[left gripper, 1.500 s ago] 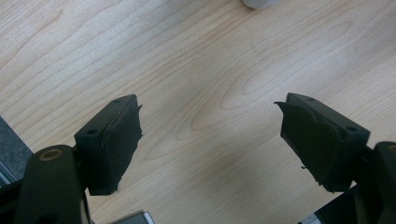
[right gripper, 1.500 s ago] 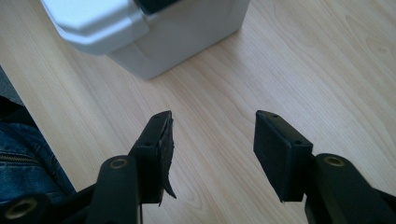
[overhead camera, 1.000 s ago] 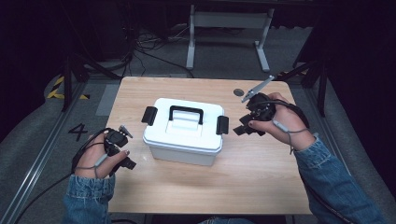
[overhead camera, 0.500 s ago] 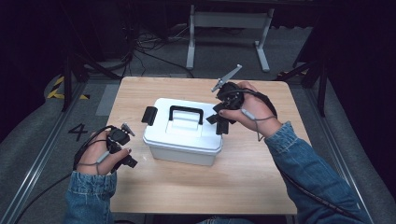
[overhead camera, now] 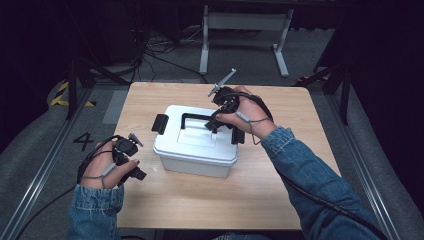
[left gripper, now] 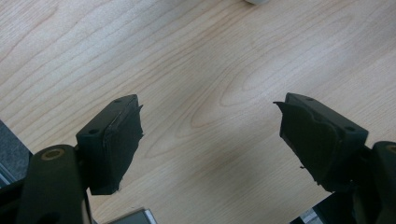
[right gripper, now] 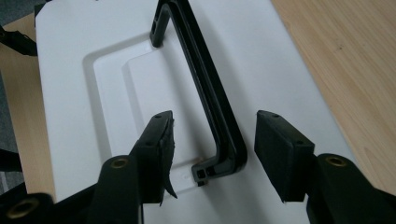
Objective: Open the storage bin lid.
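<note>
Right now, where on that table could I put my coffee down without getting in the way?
The near strip of the wooden table, between the white lidded box and the front edge, is bare. So is the far right corner, beyond the denim sleeve. Crowded spots: over the box's black handle, where the right gripper hovers open, and the left edge by the left gripper.

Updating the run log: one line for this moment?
right gripper: open, astride box handle | left gripper: open, over table | white box: lid on
</note>
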Demonstrator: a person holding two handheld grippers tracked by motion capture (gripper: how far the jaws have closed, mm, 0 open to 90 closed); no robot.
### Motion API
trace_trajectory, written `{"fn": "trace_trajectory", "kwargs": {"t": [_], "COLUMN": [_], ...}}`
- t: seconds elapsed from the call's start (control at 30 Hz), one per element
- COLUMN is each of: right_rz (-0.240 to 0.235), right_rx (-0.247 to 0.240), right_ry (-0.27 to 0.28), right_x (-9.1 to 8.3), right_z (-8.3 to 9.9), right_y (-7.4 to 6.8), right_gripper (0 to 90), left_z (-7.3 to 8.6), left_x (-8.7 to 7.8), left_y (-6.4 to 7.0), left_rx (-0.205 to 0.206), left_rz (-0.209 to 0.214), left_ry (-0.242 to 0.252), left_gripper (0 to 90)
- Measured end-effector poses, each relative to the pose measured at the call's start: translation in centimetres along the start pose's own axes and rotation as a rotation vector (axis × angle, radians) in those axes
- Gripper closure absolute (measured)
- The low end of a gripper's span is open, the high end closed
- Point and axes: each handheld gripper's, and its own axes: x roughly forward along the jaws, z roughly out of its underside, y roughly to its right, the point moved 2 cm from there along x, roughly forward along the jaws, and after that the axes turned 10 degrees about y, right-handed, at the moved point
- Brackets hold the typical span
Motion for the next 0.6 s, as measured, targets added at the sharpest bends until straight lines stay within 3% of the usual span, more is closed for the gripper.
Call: {"fn": "trace_trajectory", "kwargs": {"t": [0.17, 0.23, 0.3, 0.47, 0.6], "right_rz": [-0.008, -0.004, 0.031, 0.001, -0.021], "right_rx": [-0.02, -0.044, -0.092, -0.119, -0.178], "right_ry": [0.002, 0.003, -0.013, -0.028, -0.045], "right_x": [0.8, 0.9, 0.7, 0.5, 0.4], "right_z": [-0.1, -0.2, -0.3, -0.4, -0.4], "right_y": [-0.2, -0.4, -0.6, -0.9, -1.6], "right_gripper": [54.0, 64.6, 76.1, 78.9, 81.8], "left_z": [-0.1, -0.1, -0.1, 0.0, -0.1], "left_x": [0.2, 0.2, 0.2, 0.2, 0.2], "left_y": [0.0, 0.1, 0.0, 0.1, 0.0], "left_rx": [0.008, 0.004, 0.001, -0.007, 0.002], "left_rz": [-0.005, -0.001, -0.001, -0.003, -0.003], "left_ry": [-0.002, -0.004, -0.006, -0.002, -0.004], "left_gripper": [21.5, 21.5, 21.5, 21.4, 21.4]}}
